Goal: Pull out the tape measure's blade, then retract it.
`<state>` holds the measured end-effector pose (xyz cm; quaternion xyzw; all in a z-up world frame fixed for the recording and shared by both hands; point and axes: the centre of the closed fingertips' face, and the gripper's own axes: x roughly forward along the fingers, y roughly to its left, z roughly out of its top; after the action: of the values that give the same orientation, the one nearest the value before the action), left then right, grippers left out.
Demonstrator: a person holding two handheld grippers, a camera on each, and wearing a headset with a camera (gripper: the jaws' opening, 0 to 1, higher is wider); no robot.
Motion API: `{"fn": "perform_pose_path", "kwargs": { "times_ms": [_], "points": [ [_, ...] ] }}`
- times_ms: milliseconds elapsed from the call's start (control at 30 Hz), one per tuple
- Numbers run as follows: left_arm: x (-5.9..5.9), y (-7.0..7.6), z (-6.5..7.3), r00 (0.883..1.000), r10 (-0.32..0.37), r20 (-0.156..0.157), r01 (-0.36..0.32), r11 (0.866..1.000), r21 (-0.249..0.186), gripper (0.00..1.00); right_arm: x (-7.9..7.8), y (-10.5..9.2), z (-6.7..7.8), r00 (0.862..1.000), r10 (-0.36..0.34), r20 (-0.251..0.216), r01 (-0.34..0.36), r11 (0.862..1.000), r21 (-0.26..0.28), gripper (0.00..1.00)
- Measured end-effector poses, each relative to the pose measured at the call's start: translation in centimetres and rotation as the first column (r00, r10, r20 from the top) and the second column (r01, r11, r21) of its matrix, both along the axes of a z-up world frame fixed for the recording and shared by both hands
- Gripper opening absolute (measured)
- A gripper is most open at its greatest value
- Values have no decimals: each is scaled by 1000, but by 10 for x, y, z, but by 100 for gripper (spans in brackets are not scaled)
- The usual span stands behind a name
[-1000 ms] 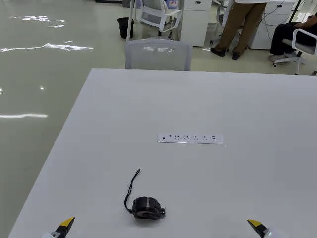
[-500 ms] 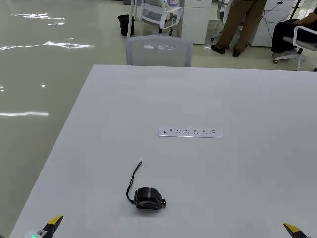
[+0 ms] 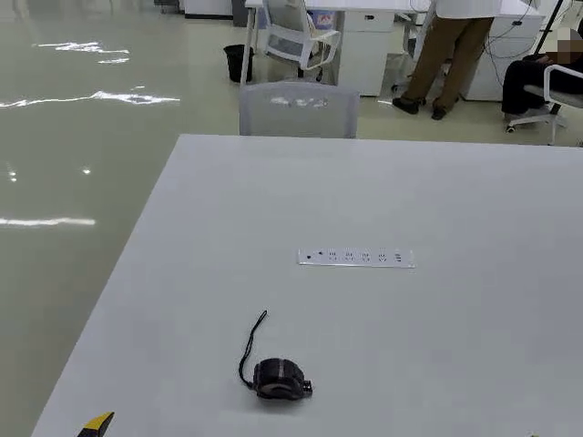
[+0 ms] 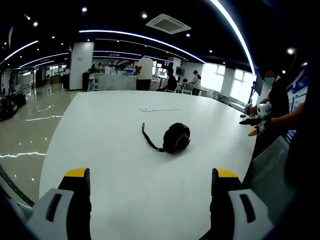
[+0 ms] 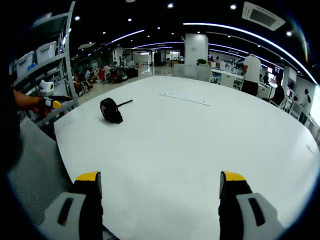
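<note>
Tape measure (image 3: 281,379) in same spot; left tool (image 4: 151,173), right tool (image 5: 160,176) still spread.

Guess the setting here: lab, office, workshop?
Probably an open-plan office or lab: a large white table with an inset socket strip, a grey office chair, and people beyond.

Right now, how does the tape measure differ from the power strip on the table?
The tape measure is black and rounded; the power strip is white, flat and long. The tape measure lies nearer the headset than the power strip. Both lie on the white table.
</note>
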<state>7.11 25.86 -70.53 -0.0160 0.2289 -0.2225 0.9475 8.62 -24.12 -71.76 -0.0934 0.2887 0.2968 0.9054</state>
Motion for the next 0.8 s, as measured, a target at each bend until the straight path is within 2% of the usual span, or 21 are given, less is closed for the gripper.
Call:
{"fn": "perform_pose_path", "kwargs": {
  "times_ms": [200, 333, 400, 433, 700, 800],
  "points": [
    [3, -5, 6, 1000, 5, 8, -5, 1000, -10, 99, 1, -6, -1, 1000, -11, 2, 11, 1000, -1, 100],
    [5, -7, 4, 1000, -1, 4, 1, 1000, -4, 99, -1, -5, 1, 1000, -11, 4, 11, 1000, -4, 100],
    [8, -5, 0, 1000, -1, -1, 1, 1000, -5, 99, -1, -5, 1, 1000, -4, 16, 4, 1000, -8, 100],
    [10, -2, -7, 1000, 0, -4, 0, 1000, -5, 99, -2, -5, 1, 1000, -2, 17, 2, 1000, -6, 100],
    [6, 0, -9, 1000, 1, -9, -1, 1000, 2, 99, -3, -6, -5, 1000, 1, 5, -1, 1000, -3, 100],
    [4, 0, -9, 1000, 6, -11, -6, 1000, 2, 99, -5, -2, -4, 1000, 6, 2, -6, 1000, -8, 100]
  ]
}}
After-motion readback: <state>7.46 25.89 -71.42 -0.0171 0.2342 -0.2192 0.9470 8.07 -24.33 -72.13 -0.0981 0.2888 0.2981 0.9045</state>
